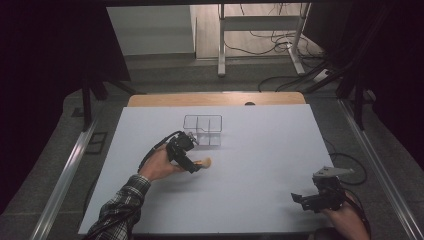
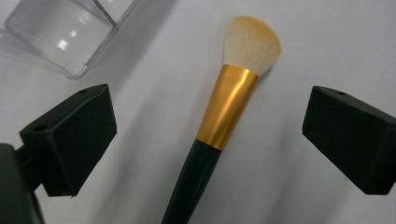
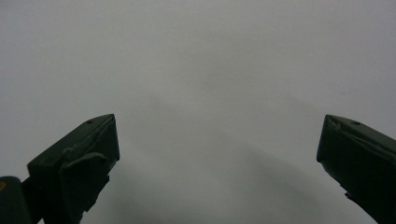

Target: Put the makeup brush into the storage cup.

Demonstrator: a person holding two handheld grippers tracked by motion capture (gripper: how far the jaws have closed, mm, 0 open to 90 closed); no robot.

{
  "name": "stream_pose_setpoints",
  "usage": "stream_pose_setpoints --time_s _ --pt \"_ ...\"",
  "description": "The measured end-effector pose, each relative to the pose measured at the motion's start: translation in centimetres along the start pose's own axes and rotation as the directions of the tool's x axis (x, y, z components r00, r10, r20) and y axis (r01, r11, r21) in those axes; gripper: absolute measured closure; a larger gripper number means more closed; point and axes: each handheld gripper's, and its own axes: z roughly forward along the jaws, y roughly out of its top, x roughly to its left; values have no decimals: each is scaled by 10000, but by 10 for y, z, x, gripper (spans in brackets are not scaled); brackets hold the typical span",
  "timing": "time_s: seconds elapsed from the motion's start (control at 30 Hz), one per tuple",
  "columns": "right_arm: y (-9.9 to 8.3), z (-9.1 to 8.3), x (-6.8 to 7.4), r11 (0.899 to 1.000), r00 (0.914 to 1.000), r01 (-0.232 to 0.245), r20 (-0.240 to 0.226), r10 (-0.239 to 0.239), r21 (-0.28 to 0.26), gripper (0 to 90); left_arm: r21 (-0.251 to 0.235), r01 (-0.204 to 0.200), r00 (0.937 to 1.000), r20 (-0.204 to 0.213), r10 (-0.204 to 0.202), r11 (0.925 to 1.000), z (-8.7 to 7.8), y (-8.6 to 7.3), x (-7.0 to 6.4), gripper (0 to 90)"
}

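Clear plastic box [image 1: 202, 129]: a see-through box with thin walls that split it into little rooms. It sits on the table, a bit to the far side of the middle. The left gripper view shows one smooth, shiny, rounded corner [image 2: 56, 35] of it.
Table [image 1: 260, 165]: flat and smooth with a pale, matte top. A strip of brown wood [image 1: 215, 99] runs along the edge beyond the box.
Brush [image 2: 224, 116]: a makeup brush lying flat on the table, just in front of the box on the person's side. Its head is a soft, fluffy dome of pale hairs with orange tips. Under that is a shiny gold metal sleeve, then a smooth dark handle, round and thin. In the high view its fluffy end [image 1: 205, 162] pokes out past the gripper.
Left gripper [image 2: 208, 135]: black and blocky, with dull, flat-faced pads. It hangs right over the brush, near the box. Its two jaws are spread wide, one on each side of the brush, and they do not touch it. From above it sits in the person's left hand [image 1: 159, 166], with a checked sleeve [image 1: 120, 205] behind it.
Right gripper [image 3: 217, 154]: black too, well away from the box, at the near right corner of the table [image 1: 299, 199]. Its jaws are wide apart and hold nothing. Bare grey table lies between them.
Floor past the box: grey, with thin black cables [image 1: 270, 42] and white metal legs [image 1: 221, 45].
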Motion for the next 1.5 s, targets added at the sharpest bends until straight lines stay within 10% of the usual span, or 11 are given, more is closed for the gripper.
stream_pose_setpoints --time_s 0.5,0.83,1.5 --pt "0 1 1 9998 9999 167 -26 -167 119 0 323 -124 9999 124 120 9994 13 -5 2 212" --pt "-1 2 2 9995 9998 196 -10 -195 241 0 524 -371 9990 269 357 9979 11 -6 2 723" --pt "-1 2 2 9994 9997 245 78 -247 233 0 141 -306 9995 103 304 9994 2 -9 -1 732"
